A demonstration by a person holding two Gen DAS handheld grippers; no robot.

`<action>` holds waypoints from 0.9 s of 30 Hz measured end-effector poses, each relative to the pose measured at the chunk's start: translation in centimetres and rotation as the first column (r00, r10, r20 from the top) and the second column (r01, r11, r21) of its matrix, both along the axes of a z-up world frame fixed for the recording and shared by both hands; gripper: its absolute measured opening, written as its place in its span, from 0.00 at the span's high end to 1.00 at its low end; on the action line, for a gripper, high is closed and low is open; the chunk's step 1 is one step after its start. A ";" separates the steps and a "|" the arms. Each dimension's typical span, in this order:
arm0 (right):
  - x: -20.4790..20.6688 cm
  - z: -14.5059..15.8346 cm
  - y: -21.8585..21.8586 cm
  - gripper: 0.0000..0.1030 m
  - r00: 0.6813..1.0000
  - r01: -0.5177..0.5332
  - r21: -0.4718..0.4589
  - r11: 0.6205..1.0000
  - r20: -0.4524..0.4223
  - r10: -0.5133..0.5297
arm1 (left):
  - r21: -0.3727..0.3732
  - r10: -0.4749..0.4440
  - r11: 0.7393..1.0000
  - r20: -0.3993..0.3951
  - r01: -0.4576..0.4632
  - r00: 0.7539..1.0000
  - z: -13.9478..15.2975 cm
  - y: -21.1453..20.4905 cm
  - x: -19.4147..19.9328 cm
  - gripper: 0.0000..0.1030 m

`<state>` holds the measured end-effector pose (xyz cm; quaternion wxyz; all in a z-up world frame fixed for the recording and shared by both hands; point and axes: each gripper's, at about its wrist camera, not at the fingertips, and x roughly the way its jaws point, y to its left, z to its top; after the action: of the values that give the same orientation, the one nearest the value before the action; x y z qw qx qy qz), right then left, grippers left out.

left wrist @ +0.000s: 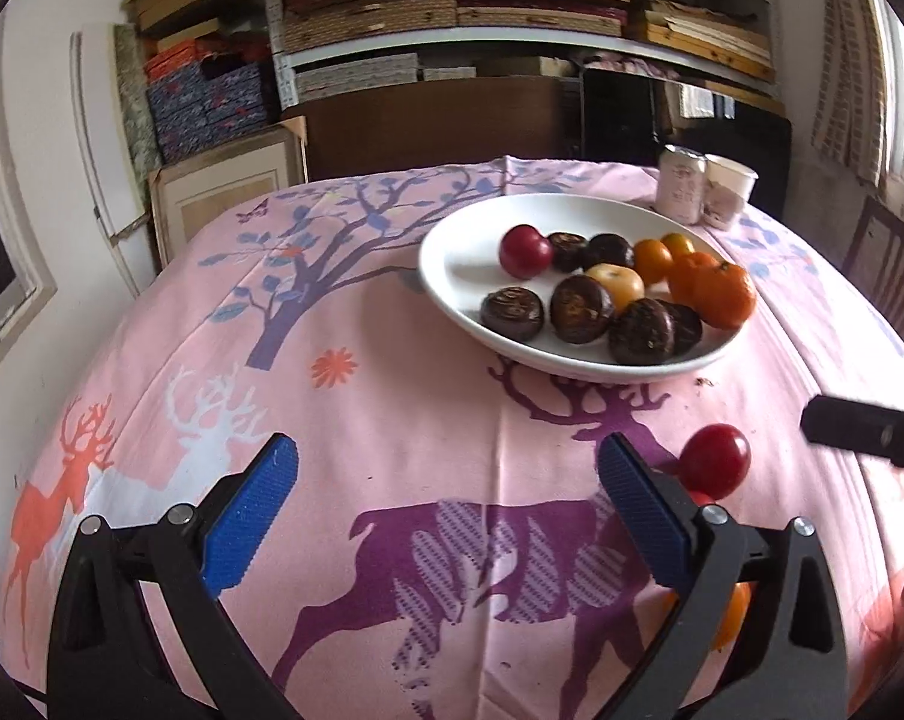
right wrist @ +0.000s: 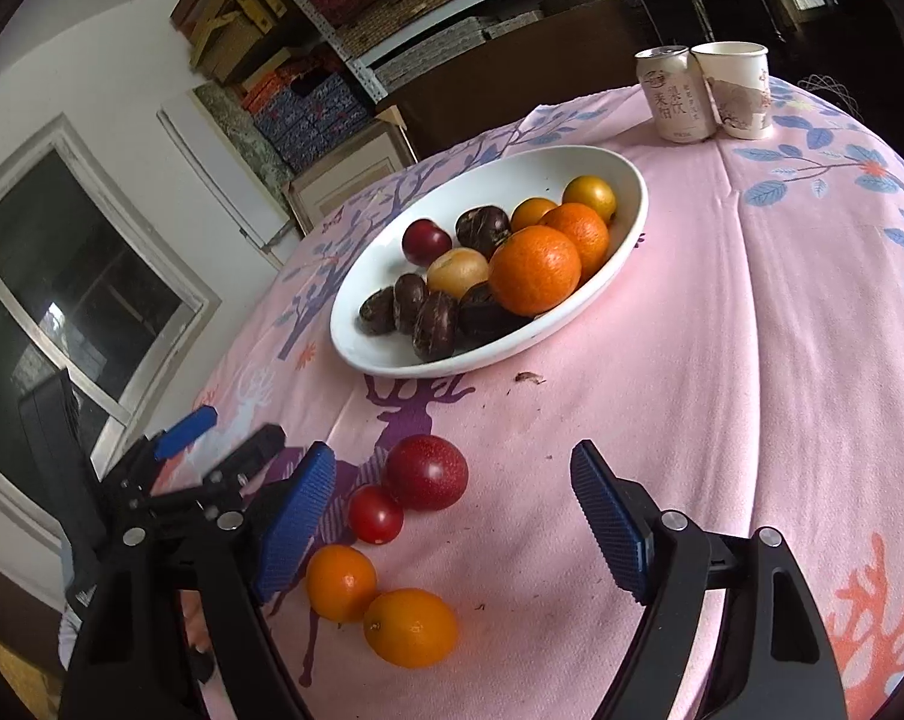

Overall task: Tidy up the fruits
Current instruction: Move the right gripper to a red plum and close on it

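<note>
A white plate (left wrist: 452,264) (right wrist: 572,165) on the pink tablecloth holds oranges (right wrist: 534,269), dark brown fruits (left wrist: 579,308) and a red plum (left wrist: 524,249). On the cloth lie a red plum (right wrist: 426,471) (left wrist: 715,459), a small red tomato (right wrist: 375,513) and two small oranges (right wrist: 340,582) (right wrist: 410,627). My left gripper (left wrist: 446,468) is open and empty, left of the loose plum. My right gripper (right wrist: 452,483) is open and empty, with the loose fruits between its fingers and at its left finger (right wrist: 299,519).
A drink can (right wrist: 674,93) and a paper cup (right wrist: 734,87) stand at the table's far right. The left gripper (right wrist: 212,438) shows at the left of the right wrist view. Shelves with boxes stand behind the table. A chair (left wrist: 890,264) is at the right.
</note>
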<state>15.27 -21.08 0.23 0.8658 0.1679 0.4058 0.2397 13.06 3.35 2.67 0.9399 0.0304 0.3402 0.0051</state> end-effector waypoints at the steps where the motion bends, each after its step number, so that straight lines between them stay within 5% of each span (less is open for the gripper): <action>1: 0.0 -0.2 0.6 0.30 1.000 -0.014 -0.021 1.000 -0.002 0.014 | -0.034 0.018 0.999 -0.006 -0.018 1.000 0.0 0.7 0.2 0.05; 6: 0.4 -1.2 3.1 0.52 0.996 -0.071 -0.034 0.997 -0.047 0.069 | -0.150 0.041 0.988 -0.057 -0.049 0.998 -0.5 2.4 0.8 0.05; 21: 1.8 -2.2 4.7 0.53 0.995 -0.066 -0.072 0.995 -0.082 0.060 | -0.136 0.006 0.991 -0.075 -0.016 0.997 -0.9 1.2 1.0 0.05; 24: 1.7 -2.1 4.5 0.63 0.995 -0.066 -0.074 0.995 -0.074 0.061 | -0.125 -0.003 0.992 -0.081 -0.007 0.997 -1.1 0.9 1.0 0.05; 27: 1.8 -2.2 3.6 0.62 0.994 -0.064 -0.039 0.997 -0.093 0.060 | -0.118 -0.022 0.993 -0.088 0.011 0.996 -1.3 0.5 1.0 0.05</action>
<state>17.05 -17.44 -2.00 0.8418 0.1479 0.4549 0.2502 14.03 3.85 1.42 0.9239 -0.0221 0.3812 -0.0241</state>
